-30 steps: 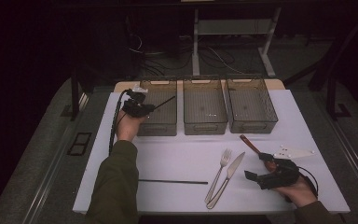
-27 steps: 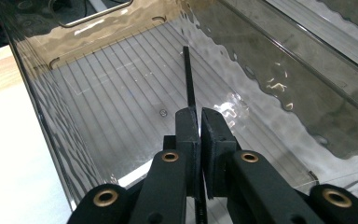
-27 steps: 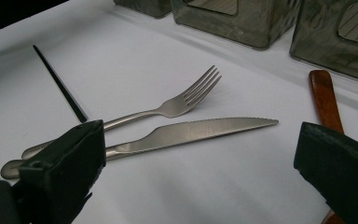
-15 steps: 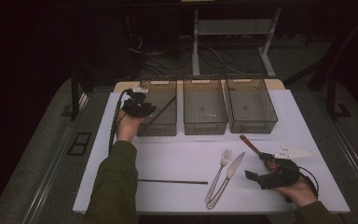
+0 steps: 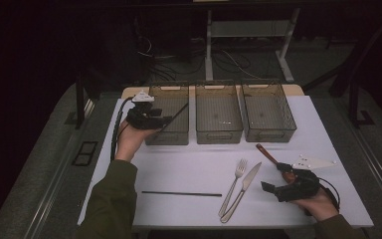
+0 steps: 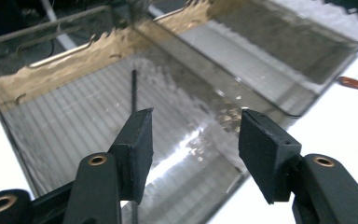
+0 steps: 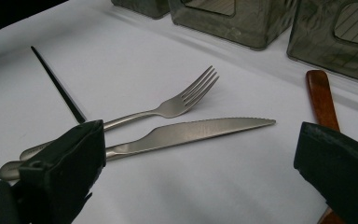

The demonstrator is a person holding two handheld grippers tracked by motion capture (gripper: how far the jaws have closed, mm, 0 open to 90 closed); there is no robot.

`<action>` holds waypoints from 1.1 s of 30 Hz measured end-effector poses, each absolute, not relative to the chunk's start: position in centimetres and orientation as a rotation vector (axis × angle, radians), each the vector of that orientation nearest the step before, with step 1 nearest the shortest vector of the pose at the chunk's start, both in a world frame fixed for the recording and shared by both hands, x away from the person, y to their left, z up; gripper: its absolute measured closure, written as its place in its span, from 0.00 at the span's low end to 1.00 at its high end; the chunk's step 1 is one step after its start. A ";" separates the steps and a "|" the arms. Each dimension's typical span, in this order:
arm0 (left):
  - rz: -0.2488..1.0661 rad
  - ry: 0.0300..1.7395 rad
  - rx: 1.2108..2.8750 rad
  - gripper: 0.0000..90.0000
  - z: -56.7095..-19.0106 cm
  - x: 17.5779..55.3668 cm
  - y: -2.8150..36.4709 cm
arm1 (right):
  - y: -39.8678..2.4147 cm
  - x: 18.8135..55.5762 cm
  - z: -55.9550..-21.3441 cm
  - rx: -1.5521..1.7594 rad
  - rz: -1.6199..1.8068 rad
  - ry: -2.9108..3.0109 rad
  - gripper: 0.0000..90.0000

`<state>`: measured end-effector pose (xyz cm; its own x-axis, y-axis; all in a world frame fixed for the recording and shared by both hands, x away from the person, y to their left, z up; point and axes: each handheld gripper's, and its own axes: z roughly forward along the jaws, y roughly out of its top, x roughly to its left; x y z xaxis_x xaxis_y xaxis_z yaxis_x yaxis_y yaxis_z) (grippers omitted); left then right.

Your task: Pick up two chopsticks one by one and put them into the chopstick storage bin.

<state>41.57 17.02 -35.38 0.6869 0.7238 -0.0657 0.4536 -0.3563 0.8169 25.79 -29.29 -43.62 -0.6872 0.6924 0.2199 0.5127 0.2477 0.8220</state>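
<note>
My left gripper (image 5: 165, 120) hovers at the near left corner of the left smoky bin (image 5: 175, 135). Its jaws have just been opening and nothing is pressed between them (image 6: 193, 122). A thin black chopstick (image 5: 179, 111) leans inside that bin; in the left gripper view the chopstick (image 6: 133, 91) runs down beside my left jaw, free of the pads. Near the table's front right, my right gripper (image 5: 271, 188) stands open and low (image 7: 203, 140). Just ahead of it lie a steel knife (image 7: 200, 130) and fork (image 7: 177, 103).
A second black chopstick (image 5: 181, 193) lies flat at the front of the white mat. A brown wooden handle (image 5: 267, 152) lies beside my right gripper. The middle bin (image 5: 218, 133) and the right bin (image 5: 269, 132) stand in a row behind the cutlery.
My left gripper's jaws have spread and it has risen slightly; the chopstick it held now leans loose in the left bin. The right hand has not moved.
</note>
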 end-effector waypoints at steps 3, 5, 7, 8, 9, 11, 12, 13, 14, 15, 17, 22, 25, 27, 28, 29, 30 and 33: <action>0.383 0.877 1.983 0.46 -35.2 40.3 16.8 | -29.3 25.8 -43.6 1.142 1.416 2.327 0.03; 0.370 0.850 1.985 0.45 -35.2 39.5 16.6 | -29.3 25.8 -43.6 1.143 1.416 2.327 0.03; 0.360 0.828 1.992 0.42 -35.3 38.8 16.2 | -29.3 25.8 -43.6 1.143 1.415 2.327 0.03; 0.360 0.817 1.998 0.41 -35.4 38.4 16.1 | -29.3 25.8 -43.6 1.143 1.415 2.327 0.03; 0.356 0.806 2.003 0.40 -35.4 38.0 15.9 | -29.3 25.8 -43.6 1.144 1.415 2.327 0.03; 0.346 0.784 2.008 0.38 -35.7 37.3 15.6 | -29.3 25.8 -43.6 1.144 1.416 2.327 0.03; 0.346 0.777 2.002 0.38 -35.8 36.9 15.5 | -29.3 25.8 -43.6 1.148 1.414 2.328 0.03; 0.343 0.772 2.005 0.37 -35.9 36.6 15.5 | -29.3 25.8 -43.6 1.149 1.413 2.329 0.03; 0.339 0.767 1.997 0.36 -36.1 36.3 15.5 | -29.3 25.8 -43.6 1.144 1.415 2.327 0.03; 0.333 0.765 1.987 0.36 -36.4 36.0 15.5 | -29.3 25.8 -43.6 1.143 1.414 2.328 0.03; 0.314 0.756 2.001 0.35 -36.8 35.5 15.5 | -29.3 25.9 -43.7 1.140 1.415 2.328 0.03; 0.316 0.723 2.011 0.32 -37.5 34.2 15.6 | -29.3 25.8 -43.6 1.135 1.413 2.330 0.03; 0.308 0.700 2.016 0.30 -37.8 33.4 15.6 | -29.4 25.7 -43.6 1.138 1.414 2.330 0.03; 0.302 0.684 2.015 0.30 -38.2 32.8 15.6 | -29.4 25.7 -43.5 1.137 1.418 2.324 0.03; 0.299 0.677 2.018 0.30 -38.4 32.5 15.6 | -29.5 25.7 -43.5 1.136 1.420 2.324 0.03; 0.292 0.668 2.023 0.29 -38.6 32.2 15.6 | -29.5 25.7 -43.5 1.136 1.418 2.324 0.03; 0.286 0.661 2.029 0.29 -38.8 31.9 15.6 | -29.5 25.7 -43.5 1.135 1.417 2.324 0.03; 0.275 0.641 2.049 0.29 -39.3 31.1 15.5 | -29.5 25.7 -43.5 1.136 1.415 2.325 0.03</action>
<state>31.07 15.46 -39.34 0.8381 0.5424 -0.0582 0.3320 -0.4225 0.8434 25.71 -29.47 -43.48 -0.6876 0.6933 0.2155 0.5097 0.2497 0.8233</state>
